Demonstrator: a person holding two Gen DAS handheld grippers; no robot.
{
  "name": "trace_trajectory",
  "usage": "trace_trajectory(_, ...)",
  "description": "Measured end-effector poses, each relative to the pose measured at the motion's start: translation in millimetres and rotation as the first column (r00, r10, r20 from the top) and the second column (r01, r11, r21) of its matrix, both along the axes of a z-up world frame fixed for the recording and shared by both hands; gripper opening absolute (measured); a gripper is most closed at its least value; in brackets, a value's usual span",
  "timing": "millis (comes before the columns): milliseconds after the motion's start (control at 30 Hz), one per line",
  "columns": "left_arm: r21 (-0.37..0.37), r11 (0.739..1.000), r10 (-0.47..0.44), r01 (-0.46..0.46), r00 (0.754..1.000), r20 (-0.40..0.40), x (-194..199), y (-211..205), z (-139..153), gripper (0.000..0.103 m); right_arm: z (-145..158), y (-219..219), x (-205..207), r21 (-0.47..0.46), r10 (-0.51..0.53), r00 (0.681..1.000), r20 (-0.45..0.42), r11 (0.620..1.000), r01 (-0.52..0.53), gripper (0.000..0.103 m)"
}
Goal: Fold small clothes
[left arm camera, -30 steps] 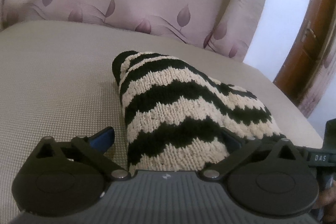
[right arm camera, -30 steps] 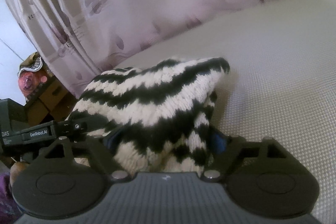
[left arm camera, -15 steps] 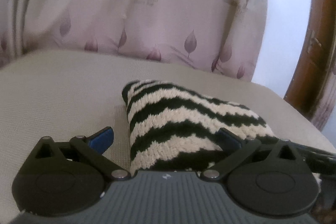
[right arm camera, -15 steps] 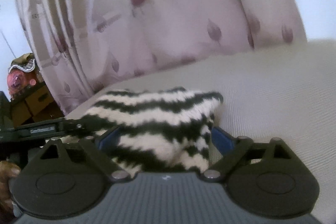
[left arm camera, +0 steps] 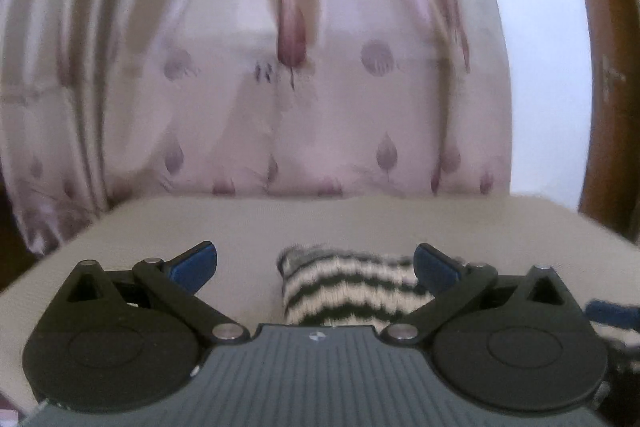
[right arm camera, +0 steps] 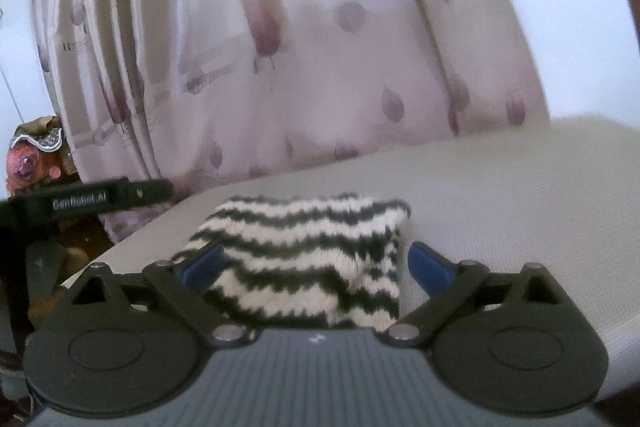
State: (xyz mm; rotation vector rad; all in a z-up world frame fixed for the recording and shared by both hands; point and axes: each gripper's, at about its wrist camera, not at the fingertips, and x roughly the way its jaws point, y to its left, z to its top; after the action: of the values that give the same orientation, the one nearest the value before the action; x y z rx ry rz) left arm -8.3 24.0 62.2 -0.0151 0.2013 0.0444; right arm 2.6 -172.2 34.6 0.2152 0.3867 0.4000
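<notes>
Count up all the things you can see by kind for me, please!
Striped knitted clothes: 1
Tongs: 2, the left tongs and the right tongs
Curtains: 1
Beige cushioned surfaces: 1
Total: 5

bare beige surface (right arm camera: 520, 195) lies open right of the folded knit (right arm camera: 304, 251); curtain (right arm camera: 304, 67) blocks behind.
</notes>
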Motion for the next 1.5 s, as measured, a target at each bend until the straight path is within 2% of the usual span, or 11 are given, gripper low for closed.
trace_trajectory(133, -0.063, 0.998, -0.013, 0.015, 0.999, 0.034, -15, 2, 22, 0.103, 19, -2, -12, -0.004, -0.015, 0.999, 0.049, 1.000, 0.015, 0.103)
trace_trajectory(233, -0.084, 0.996, 0.034, -0.027, 0.996, 0.086, -23, 1, 34, 0.103, 31, -4, -16, 0.015, -0.010, 0.998, 0.063, 1.000, 0.009, 0.103)
trace_trajectory(300, -0.104, 0.995, 0.023, -0.012, 0.994, 0.105, -28, 3, 40, 0.103, 38, -4, -20, 0.012, -0.005, 0.997, 0.072, 1.000, 0.004, 0.103)
trace_trajectory(400, -0.136, 0.991, 0.023, -0.010, 0.996, 0.090, -28, 5, 45, 0.103, 44, 0, -23, -0.005, 0.013, 0.996, 0.084, 1.000, -0.012, 0.103)
trace_trajectory(500, -0.118, 0.993, 0.014, -0.005, 0.997, 0.080, -28, 3, 45, 0.103, 48, 8, -29, -0.055, 0.019, 0.993, 0.113, 0.998, -0.013, 0.103)
trace_trajectory(633, -0.096, 0.995, -0.001, 0.007, 0.998, 0.066, -28, 0, 42, 0.103, 51, 14, -35, -0.108, 0.024, 0.988, 0.150, 0.994, -0.008, 0.103)
trace_trajectory(867, -0.125, 0.991, -0.037, 0.043, 0.998, 0.052, -26, 5, 32, 0.103, 50, 13, -34, -0.103, 0.013, 0.990, 0.140, 0.995, 0.002, 0.103)
trace_trajectory(1033, -0.148, 0.987, -0.073, 0.068, 0.997, -0.026, -16, 10, 20, 0.103, 45, 13, -32, -0.099, 0.010, 0.994, 0.108, 0.995, 0.000, 0.103)
trace_trajectory(1233, -0.111, 0.993, -0.040, 0.034, 0.998, -0.057, -10, 8, 3, 0.103, 39, 14, -30, -0.100, 0.011, 0.997, 0.083, 0.995, -0.002, 0.103)
trace_trajectory(1433, -0.122, 0.992, -0.029, 0.019, 0.996, -0.079, -4, 13, -6, 0.103, 37, 16, -28, -0.123, -0.010, 0.996, 0.087, 0.992, 0.021, 0.103)
trace_trajectory(1500, -0.105, 0.994, -0.016, 0.009, 0.997, -0.073, -5, 12, -9, 0.103, 37, 17, -26, -0.136, -0.023, 0.996, 0.084, 0.990, 0.034, 0.103)
